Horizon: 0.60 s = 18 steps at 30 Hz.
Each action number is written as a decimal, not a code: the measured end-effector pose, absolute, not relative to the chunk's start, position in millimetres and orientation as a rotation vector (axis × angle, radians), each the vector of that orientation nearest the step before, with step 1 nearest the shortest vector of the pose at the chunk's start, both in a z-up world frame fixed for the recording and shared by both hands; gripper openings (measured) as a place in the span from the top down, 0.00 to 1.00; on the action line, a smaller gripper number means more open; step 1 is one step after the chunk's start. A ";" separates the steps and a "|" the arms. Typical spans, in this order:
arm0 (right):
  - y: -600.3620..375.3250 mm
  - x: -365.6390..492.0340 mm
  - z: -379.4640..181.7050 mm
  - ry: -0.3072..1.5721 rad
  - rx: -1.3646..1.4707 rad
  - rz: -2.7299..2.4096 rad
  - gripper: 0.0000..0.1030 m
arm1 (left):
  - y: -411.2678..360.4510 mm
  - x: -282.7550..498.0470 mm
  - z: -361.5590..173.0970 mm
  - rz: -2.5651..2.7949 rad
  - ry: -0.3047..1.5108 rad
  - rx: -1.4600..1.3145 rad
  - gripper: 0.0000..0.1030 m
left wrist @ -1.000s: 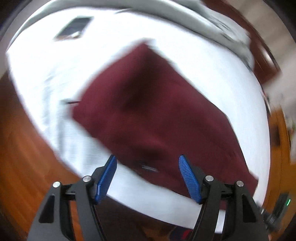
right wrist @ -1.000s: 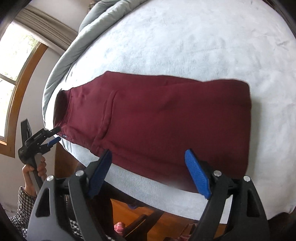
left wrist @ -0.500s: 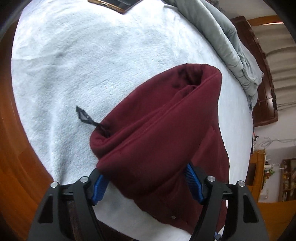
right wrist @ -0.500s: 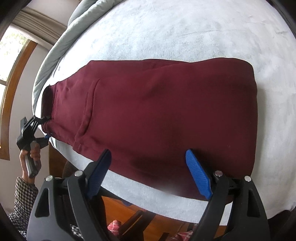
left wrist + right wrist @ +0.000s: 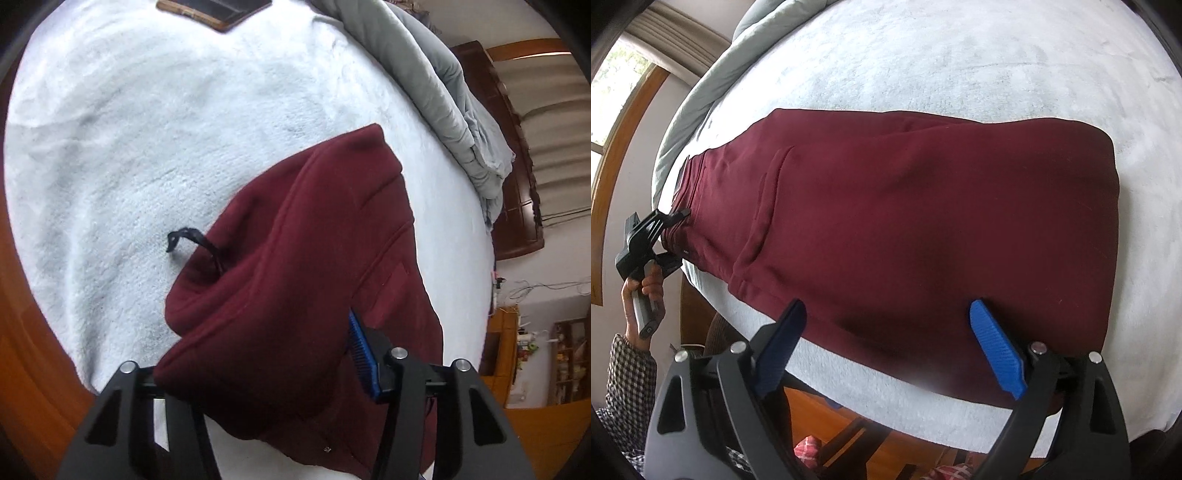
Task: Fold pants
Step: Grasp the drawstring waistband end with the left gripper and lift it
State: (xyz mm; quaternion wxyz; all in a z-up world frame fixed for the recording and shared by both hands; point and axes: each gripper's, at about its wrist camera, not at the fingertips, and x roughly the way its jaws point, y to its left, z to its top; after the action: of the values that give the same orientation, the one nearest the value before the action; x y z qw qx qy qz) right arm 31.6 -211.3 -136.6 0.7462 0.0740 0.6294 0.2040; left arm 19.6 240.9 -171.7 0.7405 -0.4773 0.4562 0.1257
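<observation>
Dark red sweatpants (image 5: 916, 206) lie folded lengthwise on a white fleece bed cover (image 5: 960, 55). In the left wrist view the waistband end (image 5: 295, 277) bulges up between my left gripper's (image 5: 258, 354) wide-spread fingers, with a black drawstring (image 5: 192, 240) trailing left; only the right blue pad (image 5: 364, 354) shows, the other is hidden by cloth. My right gripper (image 5: 890, 343) is open, hovering over the near edge of the pants. The left gripper also shows in the right wrist view (image 5: 670, 236) at the waistband.
A grey duvet (image 5: 443, 96) is bunched along the bed's far side. A phone in a brown case (image 5: 218, 11) lies on the cover. Wooden floor (image 5: 22, 350) and bed frame lie below the near edge. A window (image 5: 613, 85) is at left.
My left gripper has pushed further onto the waistband, so cloth now hides its left pad. My right gripper has moved closer to the pants' near edge.
</observation>
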 end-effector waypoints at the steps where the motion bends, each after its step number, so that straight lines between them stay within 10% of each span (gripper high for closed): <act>1: -211.9 32.2 -136.7 1.377 0.165 0.448 0.12 | 238.6 19.3 -168.0 0.281 0.995 -1.038 0.54; 5: -217.7 34.9 -138.3 1.378 0.206 0.454 0.13 | 233.8 21.3 -162.0 0.278 0.966 -1.071 0.71; 18: -249.5 32.6 -105.3 1.302 0.326 0.438 0.13 | 160.2 39.3 -72.3 0.082 0.819 -0.825 0.75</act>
State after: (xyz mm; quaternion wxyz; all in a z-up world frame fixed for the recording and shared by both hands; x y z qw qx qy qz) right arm 32.6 -249.5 -105.3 0.7611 0.1500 0.5981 0.2012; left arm 39.3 160.2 -72.3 0.8351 -0.3895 0.3866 0.0385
